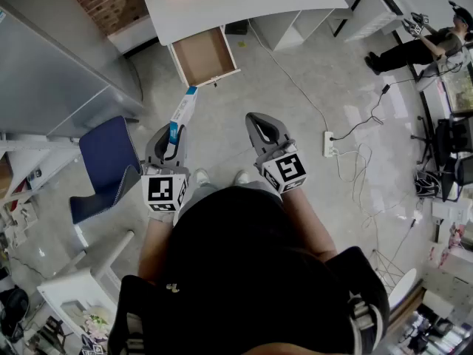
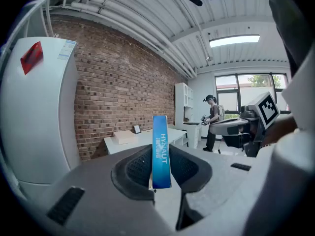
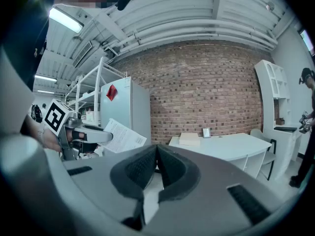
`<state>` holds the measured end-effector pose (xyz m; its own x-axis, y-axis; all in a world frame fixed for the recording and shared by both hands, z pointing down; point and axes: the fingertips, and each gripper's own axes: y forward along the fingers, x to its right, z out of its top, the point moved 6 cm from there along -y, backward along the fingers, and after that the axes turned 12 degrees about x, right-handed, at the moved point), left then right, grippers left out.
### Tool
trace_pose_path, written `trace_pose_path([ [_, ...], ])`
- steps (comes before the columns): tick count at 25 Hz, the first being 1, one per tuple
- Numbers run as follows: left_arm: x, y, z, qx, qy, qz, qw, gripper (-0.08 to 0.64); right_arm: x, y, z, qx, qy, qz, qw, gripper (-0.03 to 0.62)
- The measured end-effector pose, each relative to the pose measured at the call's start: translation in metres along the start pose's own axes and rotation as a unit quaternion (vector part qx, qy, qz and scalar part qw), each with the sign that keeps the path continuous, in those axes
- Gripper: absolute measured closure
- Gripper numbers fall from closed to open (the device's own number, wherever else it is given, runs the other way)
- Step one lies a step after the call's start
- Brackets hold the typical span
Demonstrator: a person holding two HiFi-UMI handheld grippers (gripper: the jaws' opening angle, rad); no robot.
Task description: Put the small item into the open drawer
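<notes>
One slim blue carton (image 2: 160, 141), likely light and stiff yet crushable, stands pinched by its lower end in the left claw (image 2: 161, 168), held over the floor (image 1: 295, 102) well short of the open drawer (image 1: 204, 55), while the right claw (image 3: 156, 167) sits pressed together on nothing.

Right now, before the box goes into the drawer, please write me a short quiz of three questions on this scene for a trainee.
1. What does the left claw hold? A) a blue box B) a cable C) nothing
2. True or false: the right claw is open.
3. Fill in: the open drawer belongs to the white ____.
Key: 1 A; 2 false, it is shut with nothing in it; 3 desk.
</notes>
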<state>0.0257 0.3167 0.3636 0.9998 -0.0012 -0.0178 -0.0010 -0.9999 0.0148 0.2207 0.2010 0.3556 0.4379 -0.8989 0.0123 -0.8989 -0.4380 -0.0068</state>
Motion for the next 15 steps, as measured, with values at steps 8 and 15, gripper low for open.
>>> trace_pose_path([
  [8,-0.019,0.001,-0.001,0.000,0.004,-0.016,0.9999,0.477,-0.025,0.026,0.001,0.003,-0.011,0.008,1.000,0.581],
  [15,-0.053,-0.003,-0.009,-0.008,0.000,-0.023,0.9997,0.477,-0.039,0.048,-0.005,0.003,0.000,-0.014,1.000,0.581],
])
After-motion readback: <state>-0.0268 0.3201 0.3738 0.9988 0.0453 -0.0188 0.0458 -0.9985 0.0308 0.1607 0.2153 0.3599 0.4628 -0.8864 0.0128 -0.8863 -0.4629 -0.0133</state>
